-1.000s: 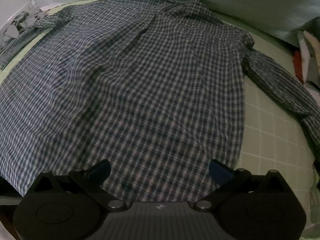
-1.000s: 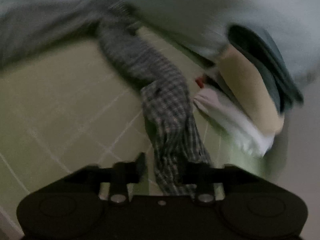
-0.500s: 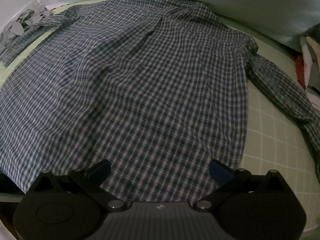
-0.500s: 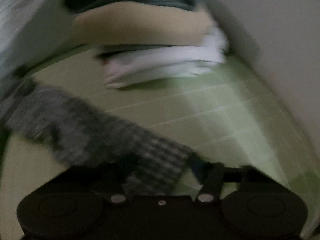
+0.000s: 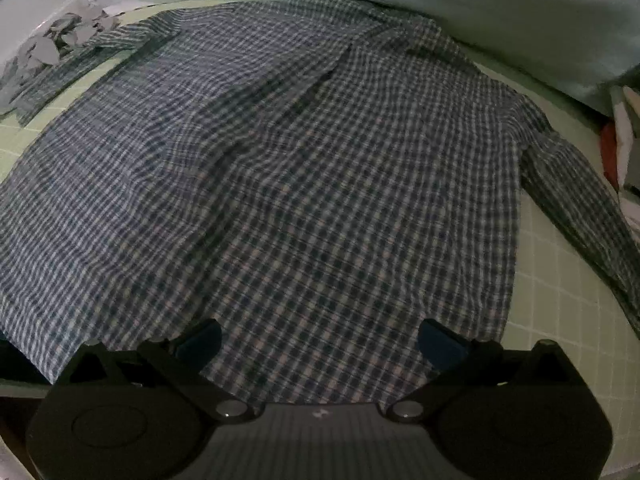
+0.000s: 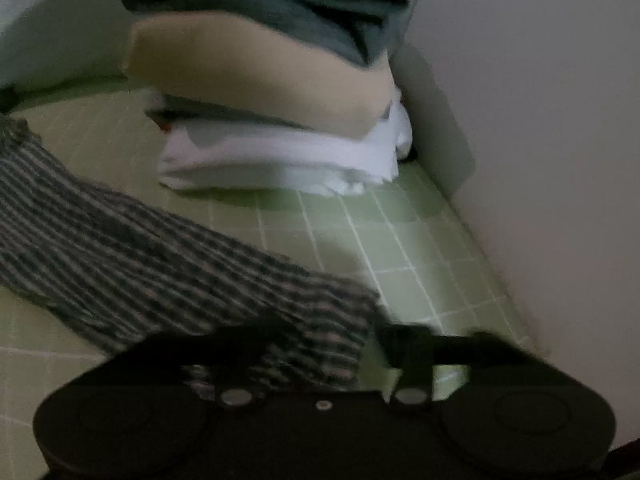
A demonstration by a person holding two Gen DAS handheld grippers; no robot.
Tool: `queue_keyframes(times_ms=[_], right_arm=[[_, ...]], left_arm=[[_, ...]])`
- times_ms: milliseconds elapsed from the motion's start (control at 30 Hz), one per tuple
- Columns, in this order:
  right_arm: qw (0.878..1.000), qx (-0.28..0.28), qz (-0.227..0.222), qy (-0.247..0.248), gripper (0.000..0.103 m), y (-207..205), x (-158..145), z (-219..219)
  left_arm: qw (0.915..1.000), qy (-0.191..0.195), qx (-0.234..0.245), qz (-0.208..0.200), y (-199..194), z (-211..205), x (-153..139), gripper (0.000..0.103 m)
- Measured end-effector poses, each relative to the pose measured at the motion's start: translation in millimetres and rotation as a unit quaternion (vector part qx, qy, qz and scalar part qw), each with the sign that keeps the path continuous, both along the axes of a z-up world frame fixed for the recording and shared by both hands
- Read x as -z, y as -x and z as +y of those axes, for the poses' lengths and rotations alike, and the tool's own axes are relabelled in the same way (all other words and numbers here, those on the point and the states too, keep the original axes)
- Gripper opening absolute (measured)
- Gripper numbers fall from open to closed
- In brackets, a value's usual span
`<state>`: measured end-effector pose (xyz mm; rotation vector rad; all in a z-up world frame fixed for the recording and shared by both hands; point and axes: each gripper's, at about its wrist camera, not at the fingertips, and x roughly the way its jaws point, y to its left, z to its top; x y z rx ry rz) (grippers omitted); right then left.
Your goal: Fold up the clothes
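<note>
A blue and white plaid shirt (image 5: pixel 312 184) lies spread flat on a green checked sheet (image 5: pixel 560 320). My left gripper (image 5: pixel 320 342) hovers over its hem, open, with only flat cloth below its fingertips. The shirt's right sleeve (image 5: pixel 580 208) stretches out to the right, and the other sleeve (image 5: pixel 80 64) lies at the far left. In the right wrist view that right sleeve (image 6: pixel 160 256) runs from the left down to my right gripper (image 6: pixel 332 344). Its jaws are opening; the cuff lies between them, with a gap of sheet beside the right finger (image 6: pixel 412 356).
A stack of folded clothes (image 6: pixel 280 120), dark, beige and white, stands against a pale wall (image 6: pixel 520 160) just beyond the sleeve. A pale green blanket (image 5: pixel 480 8) bunches along the far edge past the collar. Grey patterned cloth (image 5: pixel 48 40) lies at the far left.
The right gripper rolled and swung round toward the clothes stack, drawing the sleeve out straighter, and its jaws widened off the cuff. The left gripper kept still.
</note>
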<state>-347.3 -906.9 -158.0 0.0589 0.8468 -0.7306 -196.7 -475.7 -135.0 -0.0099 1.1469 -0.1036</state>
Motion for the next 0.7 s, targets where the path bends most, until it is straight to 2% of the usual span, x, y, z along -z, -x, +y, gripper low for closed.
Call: queue_keyframes(times_ms=[133, 300, 533, 700], right_arm=[[0.999, -0.023, -0.028, -0.022, 0.088, -18, -8, 10], [0.992, -0.107, -0.052, -0.032, 0.09, -67, -20, 51], [0.972, -0.205, -0.075, -0.084, 0.091, -164, -23, 89], [0.956, -0.25, -0.089, -0.128, 0.09, -242, -18, 95]], left_arm=[[0.9998, 0.001, -0.02, 0.002, -3, 8, 0, 0.103], [0.9989, -0.003, -0.047, 0.0, -10, 21, -1, 0.103], [0.9963, -0.01, -0.086, 0.008, -30, 36, 8, 0.103], [0.9921, -0.02, -0.123, 0.015, -49, 44, 19, 0.103]])
